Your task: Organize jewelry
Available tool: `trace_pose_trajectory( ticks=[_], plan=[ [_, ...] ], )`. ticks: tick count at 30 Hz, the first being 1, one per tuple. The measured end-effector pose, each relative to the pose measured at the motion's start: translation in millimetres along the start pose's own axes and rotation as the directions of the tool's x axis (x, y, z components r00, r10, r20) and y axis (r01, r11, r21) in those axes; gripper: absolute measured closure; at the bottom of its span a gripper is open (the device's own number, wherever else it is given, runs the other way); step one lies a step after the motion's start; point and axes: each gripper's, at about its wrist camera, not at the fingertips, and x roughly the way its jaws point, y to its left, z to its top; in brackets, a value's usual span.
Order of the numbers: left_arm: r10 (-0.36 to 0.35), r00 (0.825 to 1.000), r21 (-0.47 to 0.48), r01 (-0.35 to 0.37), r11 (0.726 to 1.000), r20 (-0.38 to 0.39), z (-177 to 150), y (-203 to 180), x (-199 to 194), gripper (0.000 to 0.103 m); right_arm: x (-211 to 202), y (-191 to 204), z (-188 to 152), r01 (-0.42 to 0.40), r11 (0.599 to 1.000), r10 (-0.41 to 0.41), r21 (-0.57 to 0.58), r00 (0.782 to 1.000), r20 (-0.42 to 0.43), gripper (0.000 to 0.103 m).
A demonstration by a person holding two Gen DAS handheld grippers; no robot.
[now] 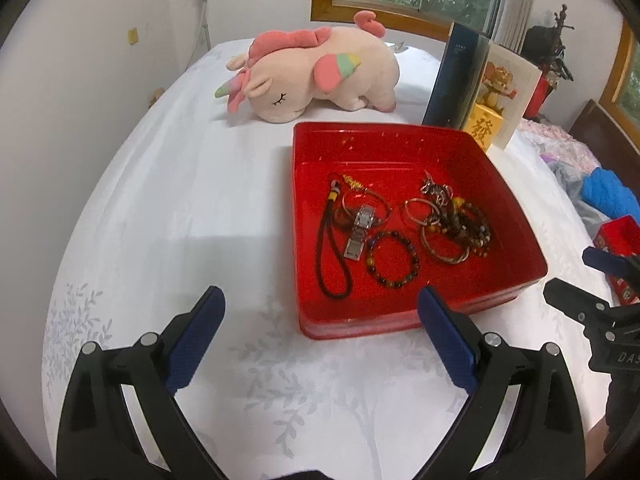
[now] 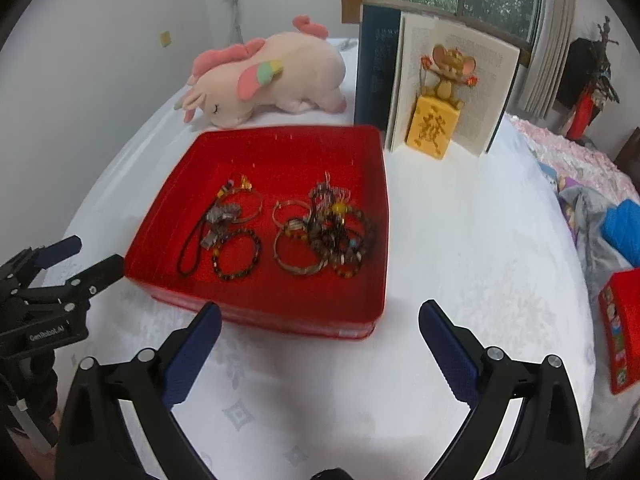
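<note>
Red tray sits on the white bedsheet, with the bracelets, bead bracelet, cord and watch inside. Left gripper and right gripper hover before it, jaws spread wide, holding nothing.

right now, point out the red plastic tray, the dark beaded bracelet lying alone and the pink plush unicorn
red plastic tray (image 1: 400, 318), left wrist view, near wall
dark beaded bracelet (image 1: 414, 258), left wrist view, right side of bead ring
pink plush unicorn (image 2: 296, 76), right wrist view, body
</note>
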Motion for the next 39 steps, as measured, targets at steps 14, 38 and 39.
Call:
trace_pose_trajectory(
  ticks=[14, 38, 39],
  plan=[
    [0.015, 0.999, -0.027, -0.016, 0.999, -0.044, -20, 2, 10, 0.007, 10, 2, -18, -0.048, 0.999, 0.049, 0.016, 0.998, -0.049, 0.004],
    [0.026, 0.998, -0.018, -0.027, 0.999, -0.065, -21, 0, 20, 0.007, 26, 6, -18, -0.021, 1.0, 0.022, 0.012, 0.995, -0.094, 0.004],
    [0.026, 0.998, -0.018, -0.027, 0.999, -0.065, -21, 0, 20, 0.007, 26, 5, -18, -0.021, 1.0, 0.022, 0.012, 0.995, -0.094, 0.004]
  ],
)
